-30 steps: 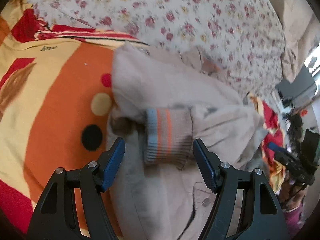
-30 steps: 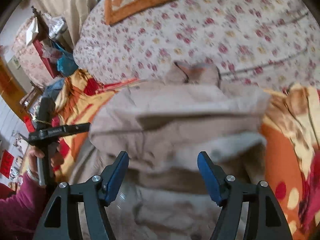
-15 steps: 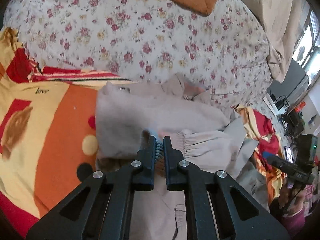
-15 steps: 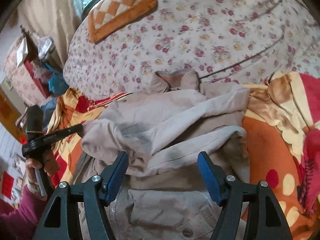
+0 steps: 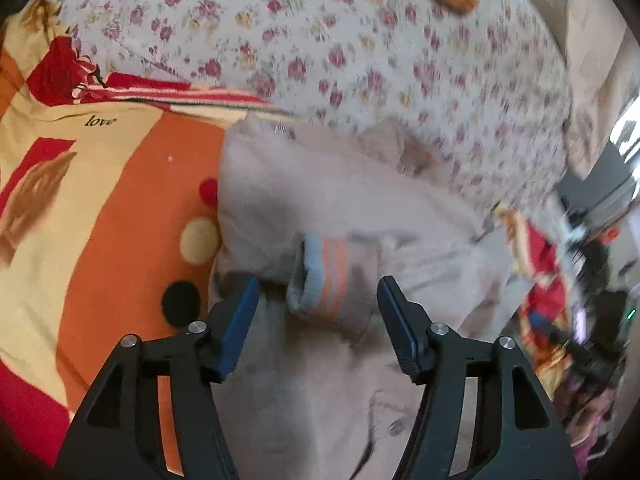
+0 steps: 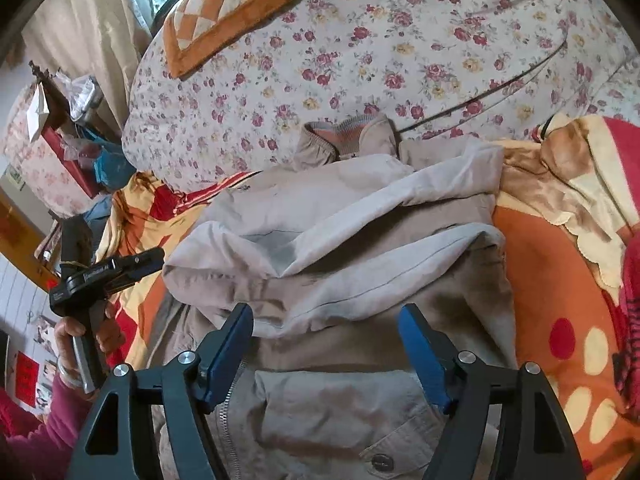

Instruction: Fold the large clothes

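Two grippers, left gripper [image 5: 318,294] and right gripper [image 6: 326,332], were held released above a beige jacket [image 6: 340,248] spread mid-frame on a bed. A sleeve's striped cuff [image 5: 332,280] seemed freshly laid across; halving the body likely awaited.

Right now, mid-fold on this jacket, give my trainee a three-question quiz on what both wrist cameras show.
1. True or false: the left gripper is shut on the striped cuff.
2. What lies under the beige jacket? A) bare wooden floor B) orange patterned blanket C) glass table
3. Fill in: the right gripper is ____, holding nothing.

Key: 1 false, it is open with the cuff lying between its fingers; 2 B; 3 open.
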The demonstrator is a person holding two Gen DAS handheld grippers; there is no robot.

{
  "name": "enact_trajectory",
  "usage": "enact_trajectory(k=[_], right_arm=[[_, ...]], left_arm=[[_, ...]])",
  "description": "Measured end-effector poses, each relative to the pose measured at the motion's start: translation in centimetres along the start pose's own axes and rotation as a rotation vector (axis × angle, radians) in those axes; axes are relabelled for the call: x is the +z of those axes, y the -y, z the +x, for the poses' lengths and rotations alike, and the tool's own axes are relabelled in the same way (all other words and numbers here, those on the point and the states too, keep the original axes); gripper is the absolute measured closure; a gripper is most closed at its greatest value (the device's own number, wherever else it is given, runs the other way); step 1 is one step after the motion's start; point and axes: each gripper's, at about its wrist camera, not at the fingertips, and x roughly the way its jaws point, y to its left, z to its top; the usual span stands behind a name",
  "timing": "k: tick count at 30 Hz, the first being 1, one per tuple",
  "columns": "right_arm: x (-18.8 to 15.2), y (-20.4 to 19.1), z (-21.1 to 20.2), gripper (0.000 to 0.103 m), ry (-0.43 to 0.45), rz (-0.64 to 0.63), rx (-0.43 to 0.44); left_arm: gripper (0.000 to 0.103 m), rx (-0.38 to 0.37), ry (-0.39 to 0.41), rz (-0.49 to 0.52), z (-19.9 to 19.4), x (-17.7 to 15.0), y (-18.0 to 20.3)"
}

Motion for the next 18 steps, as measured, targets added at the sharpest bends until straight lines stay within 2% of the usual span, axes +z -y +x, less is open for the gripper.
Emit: enact_trajectory(k=[2, 3, 6, 7, 8, 9, 10, 12, 15, 18], right_arm=[[-0.1, 0.1, 0.1, 0.03, 0.0, 0.011, 0.006], [-0.1, 0.2, 0.1, 0.03, 0.001, 0.015, 0.007], [-0.1, 0.6, 0.2, 0.03, 0.002, 0.025, 0.001], [-0.2, 0.7, 0.2, 0.03, 0.005, 0.029, -0.002], [-0.1, 0.9, 0.1, 0.03, 0.008, 0.031, -0.003], [-0.2, 1.0, 0.0, 0.03, 0.012, 0.034, -0.009], [-0.1, 1.2, -0.2, 0.03, 0.021, 0.037, -0.02], [0.0, 1.7, -0.7, 0.03, 0.042, 0.048, -0.033], [0.2, 2.4, -1.2, 0.03, 0.062, 0.078, -0.043], [0.6, 2.8, -1.5, 0.03, 0.071, 0.104, -0.051]], left_arm=[[0.041, 0.049, -0.03, 0.032, 0.8, -0.6, 0.5], [0.041, 0.049, -0.037, 0.03, 1.3, -0.8, 0.7], [0.044, -0.004, -0.022, -0.003, 2.1, -0.8, 0.8], [0.051, -0.031, -0.006, -0.011, 2.2, -0.7, 0.9], [0.076, -0.027, 0.006, -0.001, 2.2, -0.5, 1.3], [0.087, 0.001, 0.015, 0.026, 2.1, -0.4, 1.9], [0.089, -0.002, 0.023, 0.027, 1.9, -0.2, 2.2], [0.092, -0.055, 0.049, 0.009, 1.0, 0.2, 2.5], [0.092, -0.091, 0.15, -0.014, -1.7, 2.0, 2.7], [0.092, -0.079, 0.233, -0.058, -3.4, 3.8, 1.8]])
